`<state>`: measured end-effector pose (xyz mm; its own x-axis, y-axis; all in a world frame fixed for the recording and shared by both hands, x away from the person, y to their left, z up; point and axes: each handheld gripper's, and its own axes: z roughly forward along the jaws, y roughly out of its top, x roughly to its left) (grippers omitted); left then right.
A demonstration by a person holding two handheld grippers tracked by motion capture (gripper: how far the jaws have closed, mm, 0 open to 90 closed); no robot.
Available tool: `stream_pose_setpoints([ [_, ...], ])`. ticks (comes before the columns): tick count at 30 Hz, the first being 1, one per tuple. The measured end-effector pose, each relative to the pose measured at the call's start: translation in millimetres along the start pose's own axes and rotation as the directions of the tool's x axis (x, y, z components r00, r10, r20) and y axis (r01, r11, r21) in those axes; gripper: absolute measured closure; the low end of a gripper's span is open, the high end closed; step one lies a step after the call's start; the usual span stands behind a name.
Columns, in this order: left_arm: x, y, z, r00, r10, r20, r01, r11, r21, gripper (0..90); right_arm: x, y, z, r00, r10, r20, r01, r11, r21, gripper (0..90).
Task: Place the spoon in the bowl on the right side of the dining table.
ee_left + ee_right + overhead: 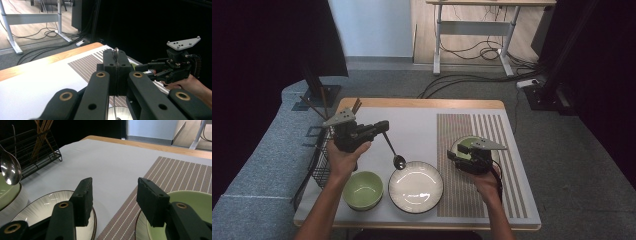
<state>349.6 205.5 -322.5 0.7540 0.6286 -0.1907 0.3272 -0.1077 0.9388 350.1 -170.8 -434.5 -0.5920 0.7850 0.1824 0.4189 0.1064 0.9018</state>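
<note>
High view
Spoon: your left gripper (379,127) had its jaws clamped on the handle end of a slim metal spoon (393,150); the handle slanted down and the shiny oval bowl hung just above the far left rim of the white plate (416,186).
White plate: it sat on the grey mat near the table's front edge, round, dark-rimmed, with fine radial ribs, and nothing lay in it.
Green bowl, front left: a pale green bowl (363,189) stood just left of the plate, and you had nothing in it.
Green bowl, right: a second green bowl (464,145) rested on the striped placemat (499,130), partly hidden behind your right gripper (455,154).
Wire rack: a black wire rack (321,162) stood at the table's left edge, and brown chopsticks (356,105) stuck up beyond your left gripper.

Left gripper view
Left tool: the two black pads met tight, and the thin handle tip of the spoon (115,52) poked out above them.
Right tool: your other gripper (144,71) showed farther off over the placemat (86,67), its fingers spread.

Right gripper view
Right tool: you kept the jaws apart with nothing between them, above the seam where the mat met the placemat (175,173).
Spoon bowl: the polished spoon (10,168) hung at the left edge.
Dishes: the ribbed plate (42,207) lay under the left jaw, and the green bowl (195,202) under the right one showed no contents.
Rack: the wire rack (27,150) held the chopsticks (41,132) upright.
</note>
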Motion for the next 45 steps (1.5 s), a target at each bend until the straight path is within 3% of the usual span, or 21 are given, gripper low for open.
stream_pose_setpoints([
  [29,2.9,-3.5,11.7,0.9999,-0.011,-0.010,0.011,0.9999,0.002,89.6,11.3,-0.7,7.0,0.9995,-0.026,-0.019,0.027,1.000,0.015,47.7],
  [37,1.1,-7.3,19.0,1.0000,-0.003,-0.002,0.003,0.9997,0.024,89.6,15.2,-3.5,13.6,0.9993,-0.033,-0.020,0.033,0.999,0.034,47.8],
  [45,0.8,-9.5,26.8,0.9999,-0.013,0.005,0.013,0.9997,0.023,89.6,20.6,-1.8,17.1,0.9990,-0.017,-0.043,0.018,1.000,0.024,48.0],
])
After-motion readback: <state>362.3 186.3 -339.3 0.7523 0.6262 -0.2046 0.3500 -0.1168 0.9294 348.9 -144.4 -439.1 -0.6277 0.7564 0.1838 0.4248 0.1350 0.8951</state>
